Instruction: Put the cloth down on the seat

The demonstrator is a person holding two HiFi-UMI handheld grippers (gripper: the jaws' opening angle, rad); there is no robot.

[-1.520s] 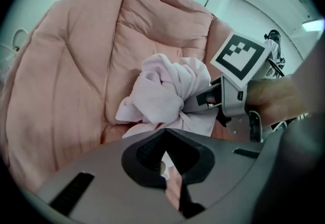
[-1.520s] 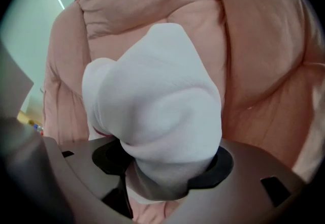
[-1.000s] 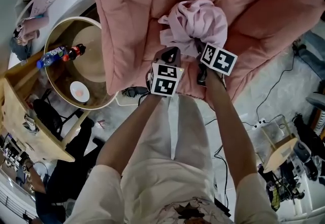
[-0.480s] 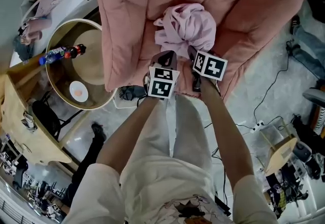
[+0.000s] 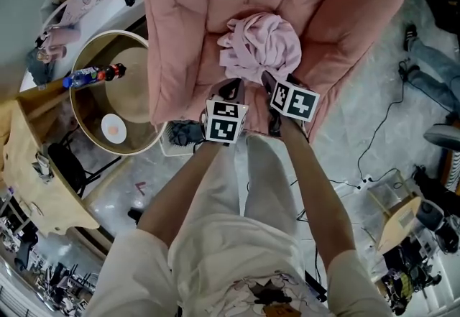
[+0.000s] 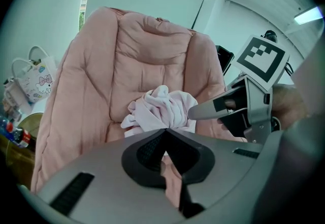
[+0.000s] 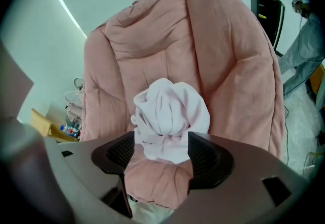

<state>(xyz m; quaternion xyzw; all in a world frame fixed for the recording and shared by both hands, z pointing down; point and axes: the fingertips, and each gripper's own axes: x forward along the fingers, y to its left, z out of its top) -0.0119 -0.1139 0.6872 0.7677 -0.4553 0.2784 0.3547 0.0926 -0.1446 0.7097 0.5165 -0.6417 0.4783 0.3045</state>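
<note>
A crumpled pale pink cloth (image 5: 260,46) lies in a heap on the seat of the pink padded armchair (image 5: 180,35). Both grippers hover just in front of it, over the seat's front edge. My left gripper (image 5: 231,85) is shut with nothing in it; in the left gripper view its tips (image 6: 165,130) meet just short of the cloth (image 6: 162,108). My right gripper (image 5: 267,80) is open. In the right gripper view its jaws (image 7: 161,141) stand wide apart with the cloth (image 7: 170,114) beyond them, not touched. A right gripper finger (image 6: 213,110) also shows in the left gripper view.
Left of the armchair stands a round wooden table (image 5: 144,143) with a bottle (image 5: 93,76) and a small white dish (image 5: 113,129). A wooden shelf (image 5: 36,172) is further left. Cables (image 5: 374,143) trail on the floor at the right. The person's legs stand before the chair.
Both grippers have drawn back a little from the cloth toward the seat's front edge. The cloth stays heaped on the seat, free of both grippers.
</note>
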